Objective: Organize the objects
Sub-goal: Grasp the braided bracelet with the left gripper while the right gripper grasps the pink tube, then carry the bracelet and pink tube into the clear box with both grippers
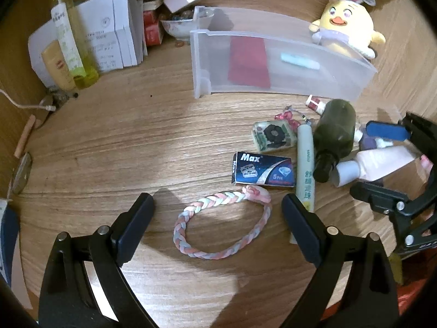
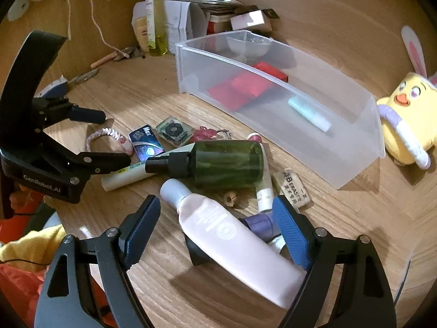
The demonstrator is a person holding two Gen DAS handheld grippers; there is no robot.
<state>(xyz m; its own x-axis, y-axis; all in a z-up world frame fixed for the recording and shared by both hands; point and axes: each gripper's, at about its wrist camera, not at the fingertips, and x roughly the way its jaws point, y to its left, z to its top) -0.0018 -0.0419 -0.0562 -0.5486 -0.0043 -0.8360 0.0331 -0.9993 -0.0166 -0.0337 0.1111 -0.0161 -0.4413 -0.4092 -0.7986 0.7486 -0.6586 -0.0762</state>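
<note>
left gripper wide open over bracelet | right gripper wide open astride pink bottle, nothing held | we expect bottle to roll, nudging green bottle

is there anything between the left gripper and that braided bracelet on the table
Nothing visible. The braided bracelet lies flat on the bare wooden table, framed between the open fingers of the left gripper. The nearest clutter, the Max box and a pale tube, sits beyond it.

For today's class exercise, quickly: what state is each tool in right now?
Left tool: open, holding nothing; braided bracelet lies between its fingers.
Right tool: open around the pink bottle, not gripping.
</note>
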